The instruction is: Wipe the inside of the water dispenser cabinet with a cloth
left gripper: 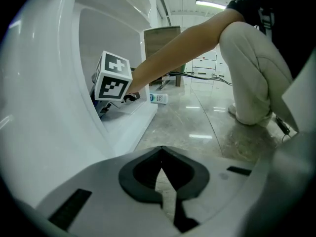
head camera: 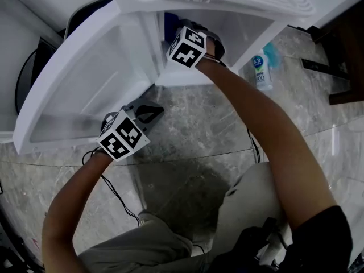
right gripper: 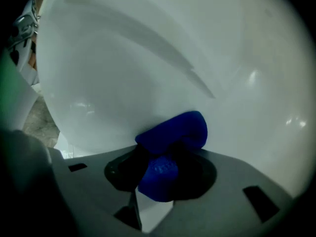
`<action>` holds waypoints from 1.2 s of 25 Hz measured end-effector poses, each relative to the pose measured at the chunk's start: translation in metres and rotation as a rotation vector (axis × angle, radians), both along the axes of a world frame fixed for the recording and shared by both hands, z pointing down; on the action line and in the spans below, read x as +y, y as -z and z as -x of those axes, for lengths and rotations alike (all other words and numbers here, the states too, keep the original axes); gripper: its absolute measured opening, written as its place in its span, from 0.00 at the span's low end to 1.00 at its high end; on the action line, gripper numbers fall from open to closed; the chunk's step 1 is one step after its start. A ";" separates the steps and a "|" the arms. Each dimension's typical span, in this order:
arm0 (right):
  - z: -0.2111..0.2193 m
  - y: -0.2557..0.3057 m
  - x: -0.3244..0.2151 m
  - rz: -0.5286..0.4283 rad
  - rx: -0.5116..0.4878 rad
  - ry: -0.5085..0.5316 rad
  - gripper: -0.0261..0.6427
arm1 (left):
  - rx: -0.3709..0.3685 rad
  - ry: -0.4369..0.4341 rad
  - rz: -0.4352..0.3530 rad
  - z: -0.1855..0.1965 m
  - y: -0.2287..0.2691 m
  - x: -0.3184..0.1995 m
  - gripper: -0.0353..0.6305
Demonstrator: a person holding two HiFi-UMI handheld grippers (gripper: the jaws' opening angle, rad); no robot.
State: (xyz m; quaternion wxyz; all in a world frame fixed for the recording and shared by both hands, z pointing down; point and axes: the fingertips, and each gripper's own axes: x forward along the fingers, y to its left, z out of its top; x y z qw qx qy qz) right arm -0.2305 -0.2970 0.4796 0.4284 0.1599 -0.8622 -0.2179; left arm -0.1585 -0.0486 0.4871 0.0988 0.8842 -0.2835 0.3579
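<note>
Well, illegibly labelled bottle (head camera: 261, 73) near right gripper (right gripper: 159, 174) with blue cloth (right gripper: 175, 132).

Dim, fisheye-warped frames, dark vignetted corners

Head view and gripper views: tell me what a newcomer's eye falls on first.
The blue cloth, clamped in the right hand-held gripper, stands out against the white cabinet wall. The left hand-held gripper, shut and empty, hangs beside the open door; a bottle lies on the floor.
</note>
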 end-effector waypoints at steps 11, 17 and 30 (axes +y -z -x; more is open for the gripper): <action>-0.023 0.005 0.043 0.217 -0.083 0.026 0.25 | -0.001 0.077 -0.005 0.013 -0.005 -0.003 0.06; -0.047 0.037 0.072 0.506 -0.243 -0.048 0.25 | 0.055 0.134 -0.113 0.000 0.034 -0.043 0.06; -0.159 0.103 0.118 0.924 -0.564 -0.284 0.25 | 0.156 0.015 -0.397 -0.095 0.098 -0.101 0.45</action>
